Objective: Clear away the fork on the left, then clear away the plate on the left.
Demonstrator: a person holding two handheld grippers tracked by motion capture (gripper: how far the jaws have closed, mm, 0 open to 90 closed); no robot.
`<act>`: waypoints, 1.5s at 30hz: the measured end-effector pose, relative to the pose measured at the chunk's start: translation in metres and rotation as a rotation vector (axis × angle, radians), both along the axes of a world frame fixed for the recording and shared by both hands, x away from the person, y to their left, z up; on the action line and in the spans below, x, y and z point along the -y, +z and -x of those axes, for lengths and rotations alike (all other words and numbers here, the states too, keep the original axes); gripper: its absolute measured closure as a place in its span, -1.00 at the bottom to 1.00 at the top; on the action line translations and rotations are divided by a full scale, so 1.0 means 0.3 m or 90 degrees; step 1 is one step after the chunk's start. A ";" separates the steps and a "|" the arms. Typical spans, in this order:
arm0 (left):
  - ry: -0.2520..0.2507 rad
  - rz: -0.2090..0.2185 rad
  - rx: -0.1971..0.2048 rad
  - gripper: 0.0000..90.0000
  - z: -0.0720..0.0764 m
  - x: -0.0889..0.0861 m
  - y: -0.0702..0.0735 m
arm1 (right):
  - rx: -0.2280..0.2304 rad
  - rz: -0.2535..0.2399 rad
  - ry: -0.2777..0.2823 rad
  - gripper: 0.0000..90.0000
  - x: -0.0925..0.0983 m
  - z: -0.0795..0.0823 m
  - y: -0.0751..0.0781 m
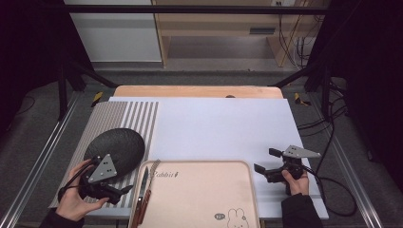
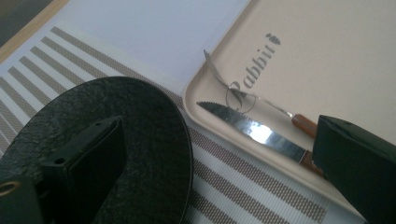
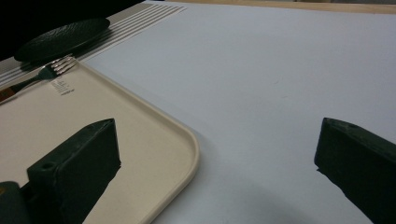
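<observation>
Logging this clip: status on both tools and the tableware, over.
Left tool open, empty, by black plate on striped mat. Right tool open, empty, beside tray. Knife and fork lie on tray's left edge, untouched.

White mat centre is open; black plate and beige tray with knife and fork crowd near-left.

Striped placemat on white tabletop
</observation>
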State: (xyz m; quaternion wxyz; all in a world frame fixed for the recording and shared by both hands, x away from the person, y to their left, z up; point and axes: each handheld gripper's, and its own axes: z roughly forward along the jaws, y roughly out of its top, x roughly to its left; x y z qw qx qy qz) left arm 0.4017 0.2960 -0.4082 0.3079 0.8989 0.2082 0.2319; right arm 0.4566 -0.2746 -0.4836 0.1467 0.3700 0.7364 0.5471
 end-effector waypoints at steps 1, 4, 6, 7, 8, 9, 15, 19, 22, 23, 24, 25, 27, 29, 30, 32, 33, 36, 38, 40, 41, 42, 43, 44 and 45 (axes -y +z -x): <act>-0.004 -0.006 0.001 -0.93 0.001 -0.003 -0.001 | 0.000 0.000 0.000 -0.99 0.000 0.000 0.000; -0.013 -0.035 0.011 -0.94 0.006 -0.016 -0.001 | 0.000 0.000 0.000 -0.99 0.001 0.000 0.000; -0.017 -0.059 0.015 -0.94 0.009 -0.023 0.002 | 0.000 0.000 0.000 -0.99 0.001 0.000 0.001; -0.017 -0.066 0.018 -0.94 0.011 -0.025 0.002 | 0.002 0.000 0.000 -0.99 0.002 -0.001 0.001; -0.021 -0.076 0.021 -0.94 0.012 -0.028 0.004 | 0.001 -0.002 -0.001 -0.99 0.002 -0.001 0.001; -0.020 -0.081 0.022 -0.94 0.012 -0.030 0.005 | 0.000 -0.002 -0.001 -1.00 0.002 -0.001 0.001; -0.020 -0.117 0.039 -0.95 0.015 -0.040 -0.004 | 0.001 -0.001 -0.001 -1.00 0.001 -0.001 0.001; -0.019 -0.150 0.052 -0.96 0.013 -0.047 -0.018 | 0.001 0.000 -0.001 -0.99 0.001 -0.001 0.000; -0.018 -0.169 0.061 -0.96 0.011 -0.055 -0.030 | 0.001 0.000 0.000 -0.99 0.001 0.000 0.000; -0.017 -0.178 0.067 -0.96 0.012 -0.057 -0.034 | 0.001 -0.001 -0.001 -0.99 0.001 0.000 0.000; -0.016 -0.185 0.073 -0.96 0.012 -0.059 -0.039 | 0.000 -0.001 -0.001 -0.99 0.001 0.000 0.000; -0.017 -0.194 0.079 -0.96 0.013 -0.062 -0.045 | 0.000 0.000 0.000 -1.00 0.001 0.001 0.000; -0.024 -0.200 0.088 -0.96 0.012 -0.068 -0.056 | 0.001 0.000 -0.001 -0.99 0.001 0.001 0.001; -0.021 -0.202 0.095 -0.96 0.016 -0.073 -0.065 | 0.001 -0.001 -0.001 -1.00 0.001 0.001 0.001; -0.021 -0.207 0.102 -0.96 0.018 -0.075 -0.071 | 0.001 -0.001 0.000 -1.00 0.001 0.001 0.000; -0.018 -0.228 0.120 -0.95 0.021 -0.076 -0.081 | 0.001 0.001 0.000 -0.99 0.000 0.001 0.000; -0.016 -0.244 0.130 -0.95 0.023 -0.076 -0.085 | 0.000 0.000 0.000 -0.99 0.000 0.001 0.000; -0.028 -0.271 0.161 -0.95 0.027 -0.074 -0.102 | 0.001 0.000 0.000 -0.99 0.001 0.001 0.000; -0.038 -0.292 0.179 -0.91 0.029 -0.071 -0.111 | 0.001 0.000 0.000 -0.99 0.001 0.002 0.000; -0.039 -0.305 0.191 -0.89 0.029 -0.068 -0.122 | 0.002 -0.001 0.000 -1.00 0.001 0.002 0.001; -0.041 -0.312 0.201 -0.87 0.028 -0.069 -0.127 | 0.001 -0.001 0.000 -0.99 0.001 0.002 0.001; -0.040 -0.319 0.202 -0.86 0.026 -0.071 -0.132 | 0.002 -0.001 0.000 -1.00 0.001 0.002 0.001; -0.036 -0.324 0.204 -0.85 0.024 -0.074 -0.137 | 0.002 0.000 0.000 -0.99 0.002 0.002 0.001; -0.034 -0.331 0.214 -0.83 0.023 -0.077 -0.141 | 0.002 -0.001 -0.001 -0.99 0.002 0.001 0.001; -0.030 -0.337 0.220 -0.82 0.021 -0.081 -0.147 | 0.002 -0.001 -0.001 -0.99 0.002 0.001 0.001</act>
